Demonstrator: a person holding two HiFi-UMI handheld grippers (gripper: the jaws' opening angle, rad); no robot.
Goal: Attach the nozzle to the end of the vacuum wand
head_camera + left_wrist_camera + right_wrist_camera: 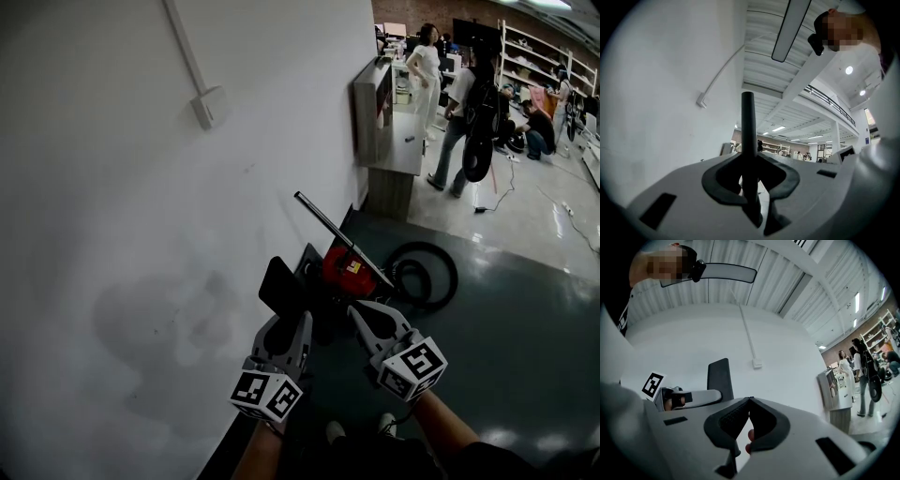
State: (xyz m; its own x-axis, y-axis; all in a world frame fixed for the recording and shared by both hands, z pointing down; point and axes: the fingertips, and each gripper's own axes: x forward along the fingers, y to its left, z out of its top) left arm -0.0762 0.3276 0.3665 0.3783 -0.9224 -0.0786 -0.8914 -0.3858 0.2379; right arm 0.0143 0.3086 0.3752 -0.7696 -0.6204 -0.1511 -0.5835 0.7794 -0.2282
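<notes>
My left gripper is shut on a flat black nozzle that stands up out of its jaws. In the left gripper view the nozzle shows edge-on, pinched between the pads of the left gripper. A thin dark wand slants up to the left from the red vacuum body on the floor, just beyond both grippers. To the right of the nozzle, my right gripper is shut with nothing in it. From the right gripper the nozzle is seen to its left.
A white wall fills the left side. A black hose coils on the dark floor right of the vacuum. A grey cabinet stands at the wall's end, with several people beyond it. My shoes show below.
</notes>
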